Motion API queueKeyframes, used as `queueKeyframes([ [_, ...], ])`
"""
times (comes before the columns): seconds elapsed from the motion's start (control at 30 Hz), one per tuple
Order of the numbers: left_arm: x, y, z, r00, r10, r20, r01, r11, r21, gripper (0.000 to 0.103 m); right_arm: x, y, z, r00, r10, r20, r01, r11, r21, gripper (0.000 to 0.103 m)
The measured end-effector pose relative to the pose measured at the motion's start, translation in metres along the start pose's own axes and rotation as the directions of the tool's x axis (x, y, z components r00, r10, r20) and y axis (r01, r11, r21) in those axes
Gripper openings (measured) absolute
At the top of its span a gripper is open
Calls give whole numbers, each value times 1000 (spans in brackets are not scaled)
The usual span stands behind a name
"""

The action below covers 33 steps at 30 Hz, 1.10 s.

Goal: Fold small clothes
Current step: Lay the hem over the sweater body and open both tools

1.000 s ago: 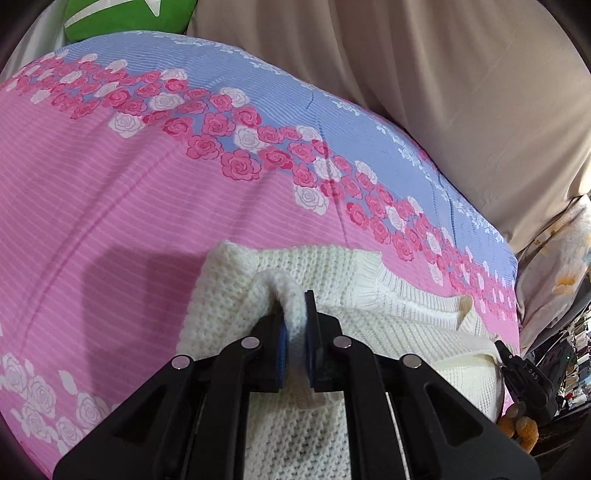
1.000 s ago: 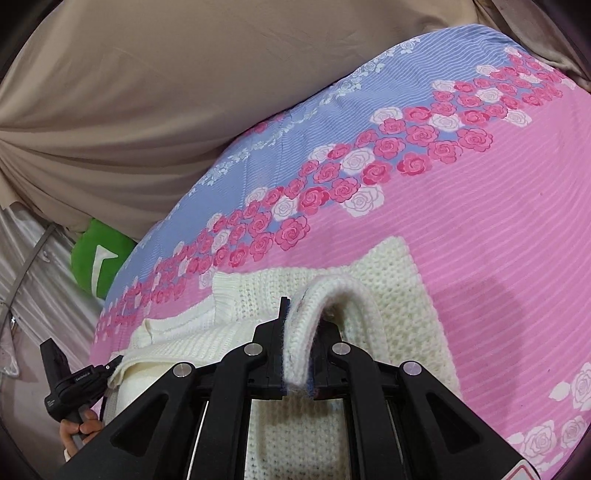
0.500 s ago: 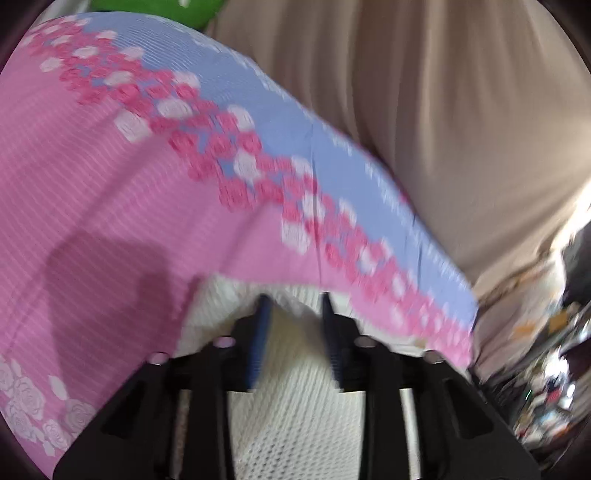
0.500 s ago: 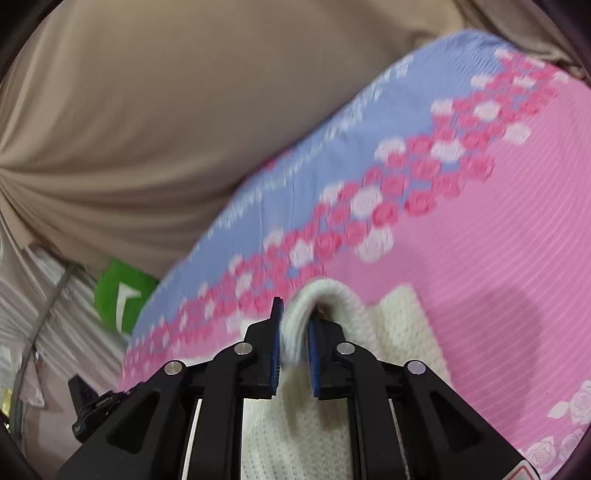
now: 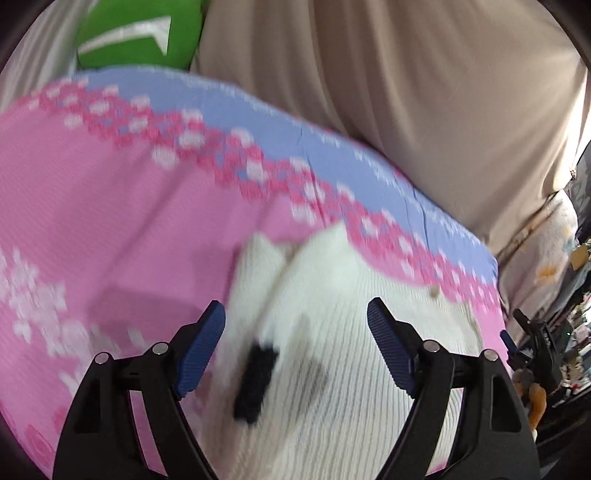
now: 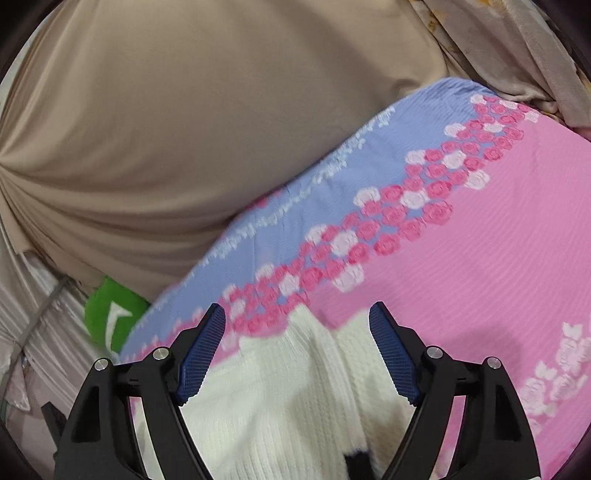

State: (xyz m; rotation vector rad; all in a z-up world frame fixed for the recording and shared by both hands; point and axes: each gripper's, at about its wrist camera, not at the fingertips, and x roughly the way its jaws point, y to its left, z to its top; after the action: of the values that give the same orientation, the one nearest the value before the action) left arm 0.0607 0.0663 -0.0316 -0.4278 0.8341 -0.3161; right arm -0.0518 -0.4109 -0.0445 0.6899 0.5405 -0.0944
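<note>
A cream knitted sweater (image 5: 332,332) lies folded on a pink and blue rose-patterned bedspread (image 5: 110,206). It carries a black patch (image 5: 256,380) and a small brown button (image 5: 434,292). My left gripper (image 5: 295,325) hovers over it, jaws opening wide, pads clear of the knit. In the right wrist view the same sweater (image 6: 280,398) lies below my right gripper (image 6: 297,325), whose jaws are also opening wide and touch nothing. Part of the black patch (image 6: 356,461) shows at the bottom edge. The other gripper (image 5: 532,339) appears at the far right of the left wrist view.
A beige draped cloth (image 6: 184,129) rises behind the bedspread (image 6: 461,258). A green cushion (image 5: 136,33) with a white mark sits at the far corner, also in the right wrist view (image 6: 110,321). Floral bedding (image 5: 543,251) and dark clutter lie off the bed's right side.
Both grippers have let go of the sweater's folded edge and stand wide apart. Both have lifted and pulled back, and the released knit has dropped flat onto the rest of the sweater.
</note>
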Motion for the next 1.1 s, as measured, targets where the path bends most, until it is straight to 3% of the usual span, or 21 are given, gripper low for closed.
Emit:
queueKeyframes([
  [0.23, -8, 30, -42, 996, -10, -88, -1, 993, -118, 75, -39, 0, -77, 989, -100, -113, 83, 985, -150, 78],
  [0.33, -14, 29, -55, 992, 13, -128, -27, 994, -105, 71, -56, -10, -102, 976, -163, -145, 135, 973, -187, 77],
  [0.47, -26, 16, -67, 993, 32, -116, -37, 998, -46, 69, -67, -19, -119, 970, -142, -195, 112, 981, -159, 75],
  [0.53, -28, 10, -73, 992, 58, -113, -60, 998, -12, 54, -66, -15, -125, 967, -139, -212, 99, 977, -187, 66],
  [0.57, -27, 8, -74, 991, 73, -116, -73, 997, 7, 39, -64, -11, -128, 965, -141, -220, 94, 973, -212, 48],
  [0.6, -27, 6, -76, 989, 91, -119, -89, 996, 27, 32, -63, -7, -131, 963, -166, -212, 113, 963, -244, 40],
  [0.67, -31, 6, -78, 988, 99, -115, -94, 995, 41, 25, -64, -1, -130, 963, -181, -198, 122, 953, -278, 9],
  [0.73, -41, 4, -76, 990, 102, -102, -96, 994, 60, 22, -78, -3, -121, 976, -113, -188, 67, 970, -233, 8],
  [0.83, -59, 0, -73, 988, 116, -102, -106, 989, 102, 17, -110, -6, -106, 981, -98, -167, 58, 972, -229, 7],
  [0.87, -62, 1, -73, 986, 125, -112, -113, 987, 111, 10, -115, -10, -105, 978, -103, -181, 60, 972, -227, 7],
  [0.93, -63, 7, -79, 976, 166, -141, -151, 982, 112, 8, -119, -25, -108, 963, -144, -229, 93, 971, -222, 6],
  [1.03, -49, 27, -96, 963, 175, -206, -165, 984, 65, 8, -103, -49, -125, 921, -197, -336, 131, 969, -209, 6],
  [1.1, -51, 24, -97, 967, 185, -177, -173, 982, 78, 8, -98, -51, -125, 920, -187, -345, 120, 971, -206, 7],
])
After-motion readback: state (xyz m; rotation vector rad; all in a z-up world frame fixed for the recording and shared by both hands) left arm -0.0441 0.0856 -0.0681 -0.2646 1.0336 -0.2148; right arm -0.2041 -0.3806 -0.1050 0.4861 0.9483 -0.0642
